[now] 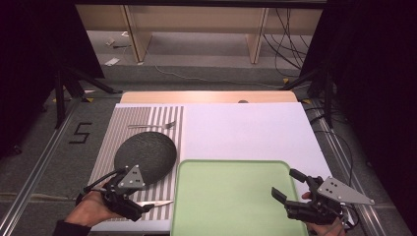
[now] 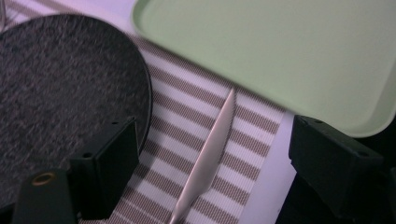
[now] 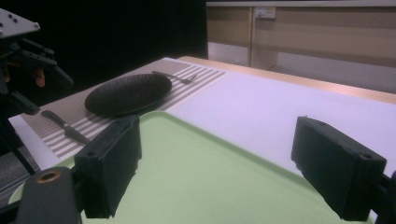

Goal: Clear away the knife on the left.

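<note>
We see the knife (image 2: pixel 208 154) lying flat on the striped placemat (image 1: pixel 109 137) at the near left of the table, its blade tip pointing right toward the green tray (image 1: pixel 231 196) and stopping just short of the tray's rim. In the left gripper view the knife lies between the two black jaws, which stand wide apart and touch nothing; the left gripper (image 1: pixel 129 199) hovers right over the knife's handle end, held by a hand (image 1: pixel 88 209) at the near left edge.

Just beyond the knife, the dark round plate (image 1: pixel 146 156) sits on the same placemat, its near edge close to the left gripper. Farther off, beyond the plate, a fork (image 1: pixel 152 126) lies across the stripes.

The tray takes up the near middle of the white table top (image 1: pixel 246 128), just right of the placemat. Our right gripper (image 1: pixel 287 189) is at the tray's near right corner, its jaws spread wide over the tray's surface and holding nothing.
</note>
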The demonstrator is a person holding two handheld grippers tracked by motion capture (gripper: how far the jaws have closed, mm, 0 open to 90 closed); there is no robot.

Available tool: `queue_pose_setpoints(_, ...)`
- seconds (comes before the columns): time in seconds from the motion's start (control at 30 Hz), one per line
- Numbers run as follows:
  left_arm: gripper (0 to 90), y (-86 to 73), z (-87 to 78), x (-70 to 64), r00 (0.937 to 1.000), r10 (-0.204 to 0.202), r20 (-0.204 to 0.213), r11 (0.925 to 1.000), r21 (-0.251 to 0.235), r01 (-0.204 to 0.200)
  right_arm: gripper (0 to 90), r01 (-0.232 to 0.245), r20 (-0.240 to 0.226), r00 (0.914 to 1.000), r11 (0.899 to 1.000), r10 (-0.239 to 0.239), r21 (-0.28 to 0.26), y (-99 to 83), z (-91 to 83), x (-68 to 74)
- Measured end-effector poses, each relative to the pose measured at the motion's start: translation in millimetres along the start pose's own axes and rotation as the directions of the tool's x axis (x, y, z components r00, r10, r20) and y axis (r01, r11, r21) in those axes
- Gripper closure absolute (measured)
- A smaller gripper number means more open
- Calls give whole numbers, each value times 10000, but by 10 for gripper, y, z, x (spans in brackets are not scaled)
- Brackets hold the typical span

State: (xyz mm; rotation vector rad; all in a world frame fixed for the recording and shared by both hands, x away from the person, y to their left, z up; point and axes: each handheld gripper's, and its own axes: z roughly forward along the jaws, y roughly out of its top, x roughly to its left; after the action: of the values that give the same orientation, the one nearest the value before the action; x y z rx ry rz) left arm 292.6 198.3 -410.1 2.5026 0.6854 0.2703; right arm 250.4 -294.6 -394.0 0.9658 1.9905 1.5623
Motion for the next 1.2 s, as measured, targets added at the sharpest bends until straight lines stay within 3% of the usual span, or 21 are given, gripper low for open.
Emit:
queue_pose_setpoints(0.1,160,-99,90,45,10000,27,12,9972,751,-27,169,-41,-15,10000,10000,41,1,0,1,-7)
queue_pose_setpoints(0.37,172,-134,110,89,10000,52,-80,9927,1209,-42,170,9,-34,10000,10000,-9,28,1,7,2)
queue_pose_setpoints(0.67,174,-237,227,127,9995,130,-278,9697,2443,-58,170,-16,-60,10000,10000,15,-18,2,5,-3)
queue_pose_setpoints(0.8,198,-264,225,155,9998,-8,-216,9688,2477,61,170,-7,-50,10000,10000,7,-14,2,5,-1)
queue_pose_setpoints(0.97,225,-314,263,213,9994,-86,-334,9532,3017,183,171,-1,-53,10000,10000,1,-9,2,9,0)
queue_pose_setpoints(1.2,305,-337,318,260,9994,-205,-274,9419,3348,285,171,11,-57,10000,10000,-11,14,2,9,-1)
